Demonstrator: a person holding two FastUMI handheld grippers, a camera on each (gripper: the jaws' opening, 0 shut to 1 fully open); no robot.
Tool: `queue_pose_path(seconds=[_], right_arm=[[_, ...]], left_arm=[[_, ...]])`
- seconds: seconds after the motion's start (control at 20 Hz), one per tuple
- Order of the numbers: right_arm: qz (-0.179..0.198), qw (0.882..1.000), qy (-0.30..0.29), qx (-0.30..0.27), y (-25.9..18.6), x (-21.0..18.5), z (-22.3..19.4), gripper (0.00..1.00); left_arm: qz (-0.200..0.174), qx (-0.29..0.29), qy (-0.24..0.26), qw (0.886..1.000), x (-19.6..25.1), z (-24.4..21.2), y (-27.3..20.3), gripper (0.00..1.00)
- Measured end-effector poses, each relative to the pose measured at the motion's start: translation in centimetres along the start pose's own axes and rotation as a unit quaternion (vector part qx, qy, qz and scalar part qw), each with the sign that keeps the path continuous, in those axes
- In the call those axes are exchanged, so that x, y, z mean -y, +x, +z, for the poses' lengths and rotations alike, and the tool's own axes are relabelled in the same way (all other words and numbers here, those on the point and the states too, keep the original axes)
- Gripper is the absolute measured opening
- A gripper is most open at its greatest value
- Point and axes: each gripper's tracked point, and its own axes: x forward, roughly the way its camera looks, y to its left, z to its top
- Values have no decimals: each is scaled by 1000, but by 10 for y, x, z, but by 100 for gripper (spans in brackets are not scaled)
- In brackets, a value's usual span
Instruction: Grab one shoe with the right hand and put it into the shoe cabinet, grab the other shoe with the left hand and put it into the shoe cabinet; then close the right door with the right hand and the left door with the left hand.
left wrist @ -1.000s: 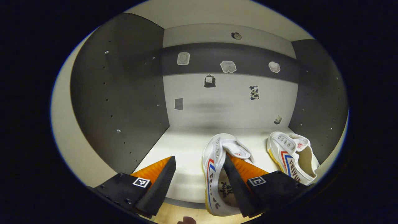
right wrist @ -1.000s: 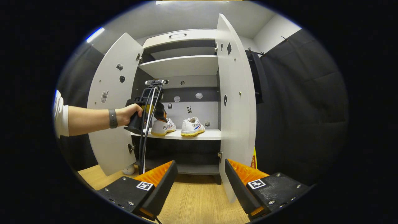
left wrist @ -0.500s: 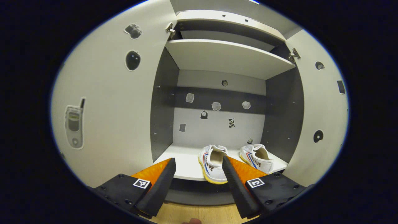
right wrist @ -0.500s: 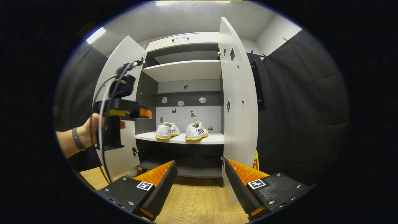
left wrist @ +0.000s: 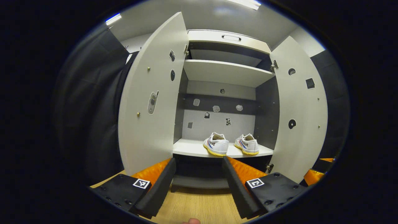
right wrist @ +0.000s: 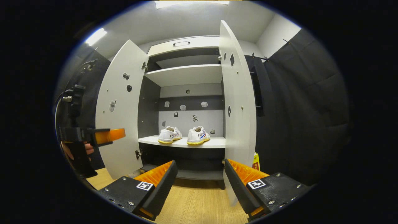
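Before the shoe cabinet (left wrist: 224, 73), both tools (left wrist: 199, 183) (right wrist: 200, 186) wide open, empty.

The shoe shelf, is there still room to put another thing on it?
Yes. The shelf is bare from its left wall to the left shoe. The right shoe sits near the right wall, so that end is crowded. The upper shelf looks bare too.

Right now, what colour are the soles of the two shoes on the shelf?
Yellow, under white uppers; the shoes show it best in the right gripper view.
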Motion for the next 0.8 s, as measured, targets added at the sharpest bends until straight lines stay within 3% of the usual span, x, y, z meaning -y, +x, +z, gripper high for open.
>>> queue_pose_path(seconds=[0.15,0.25,0.35,0.55,0.65,0.8], right_arm=[[6,1000,8,-6,-4,-2,0,94],[5,1000,2,14,-7,9,26,94],[-10,999,-23,41,-6,39,67,94],[-82,992,-56,81,2,137,150,94],[-107,989,-54,86,13,175,177,94],[-111,990,-23,88,36,208,196,91]], left_arm=[[-1,-3,14,1000,3,-16,-23,94],[-1,3,12,1000,9,-17,-37,96],[-3,9,17,1000,12,-16,-50,96],[-5,10,32,999,19,-19,-54,96],[-4,14,39,999,17,-18,-55,94],[-7,21,43,999,18,-12,-57,94]])
